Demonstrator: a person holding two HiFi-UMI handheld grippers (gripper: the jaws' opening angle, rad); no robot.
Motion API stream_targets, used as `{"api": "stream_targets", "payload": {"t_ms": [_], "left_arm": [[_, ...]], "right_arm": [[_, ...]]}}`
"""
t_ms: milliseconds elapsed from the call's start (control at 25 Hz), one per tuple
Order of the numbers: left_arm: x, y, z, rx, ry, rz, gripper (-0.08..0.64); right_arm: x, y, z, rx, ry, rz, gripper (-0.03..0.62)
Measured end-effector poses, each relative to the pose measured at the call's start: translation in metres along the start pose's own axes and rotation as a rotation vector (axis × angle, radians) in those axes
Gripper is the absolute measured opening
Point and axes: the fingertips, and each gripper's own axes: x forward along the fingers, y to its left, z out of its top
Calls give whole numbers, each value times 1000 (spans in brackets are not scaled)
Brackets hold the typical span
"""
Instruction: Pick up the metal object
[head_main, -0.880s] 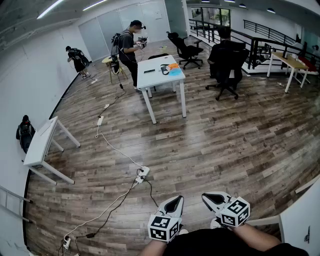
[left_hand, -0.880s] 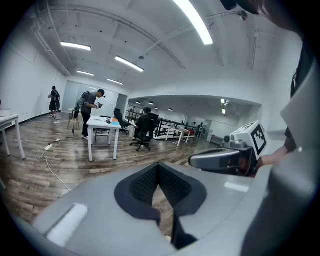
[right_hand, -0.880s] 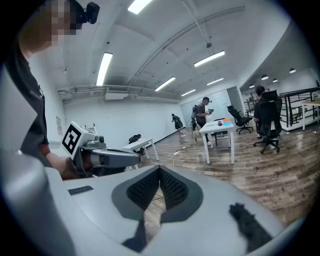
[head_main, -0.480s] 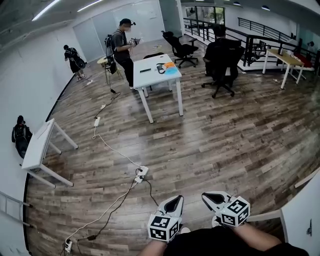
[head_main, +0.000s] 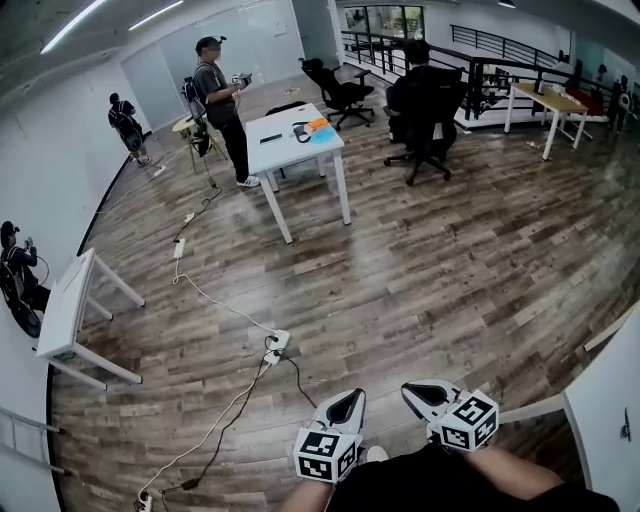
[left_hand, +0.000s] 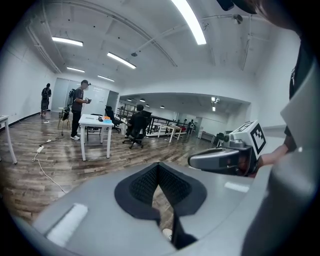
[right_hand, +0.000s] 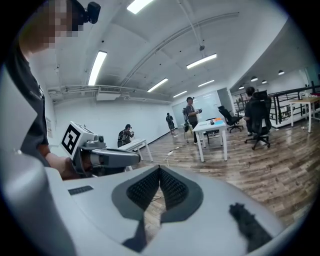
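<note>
The left gripper (head_main: 346, 405) is hanging low by the body, jaws pressed together on nothing, and the right gripper (head_main: 418, 392) is doing the same — no metal object is showing nearby, and whether one is lying on the far white bench (head_main: 290, 150) cannot be told. Walking over is risking a trip on the power strip (head_main: 281, 343) and its cables, and closed jaws would shove the piece away.

Wood-plank floor (head_main: 450, 250), brown with a faint sheen; white table (head_main: 290, 145), smooth matt top; left gripper (head_main: 350, 397) and right gripper (head_main: 413, 391), smooth matt grey plastic shells; black pads (left_hand: 144, 183), finely ribbed; black office chair (head_main: 420, 95), matt
</note>
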Motion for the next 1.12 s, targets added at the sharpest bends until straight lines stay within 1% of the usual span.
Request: {"api": "stream_targets", "payload": {"t_ms": [320, 600, 840, 1120], "left_arm": [[8, -22, -12, 49, 20, -90, 8], [23, -52, -8, 86, 26, -182, 8], [36, -101, -10, 123, 42, -265, 8], [37, -177, -27, 145, 47, -319, 8]], "right_arm": [[-25, 3, -14, 10, -16, -86, 6], [-70, -4, -19, 30, -43, -199, 6], [-118, -8, -27, 53, -77, -282, 6], [-199, 1, -55, 77, -110, -356, 6]]}}
